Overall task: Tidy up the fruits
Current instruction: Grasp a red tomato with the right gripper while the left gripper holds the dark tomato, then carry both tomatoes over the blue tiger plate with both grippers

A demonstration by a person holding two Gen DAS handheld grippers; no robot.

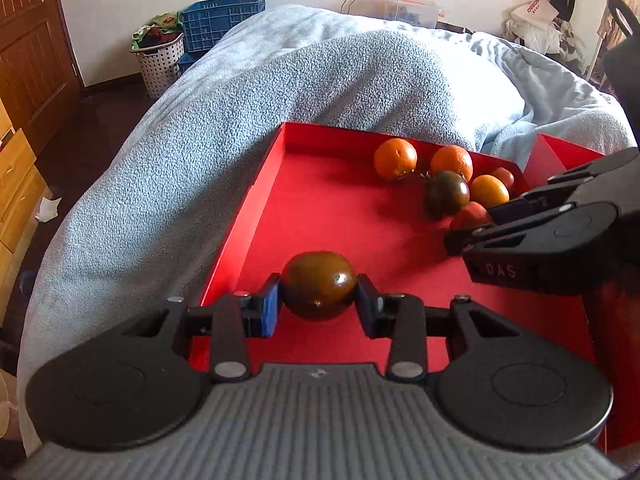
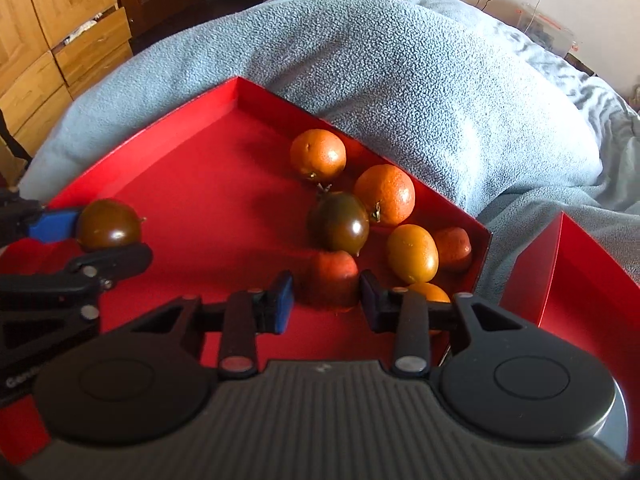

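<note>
My left gripper (image 1: 318, 300) is shut on a dark brown-green tomato (image 1: 319, 290) just above the floor of a red tray (image 1: 256, 200); that tomato also shows in the right wrist view (image 2: 108, 224). My right gripper (image 2: 326, 300) is open around a small red fruit (image 2: 334, 278), pads apart from it on both sides. Beside it in the tray's far right corner lie two oranges (image 2: 318, 155) (image 2: 385, 195), a second dark tomato (image 2: 340, 222), a yellow-orange fruit (image 2: 412, 253) and another red fruit (image 2: 454, 249).
A second red tray (image 2: 568, 280) lies to the right. Both trays rest on a bed with a rumpled light blue blanket (image 1: 320, 80). A wooden dresser (image 2: 60, 40), a laundry basket (image 1: 160, 60) and a blue crate (image 1: 222, 20) stand beyond the bed.
</note>
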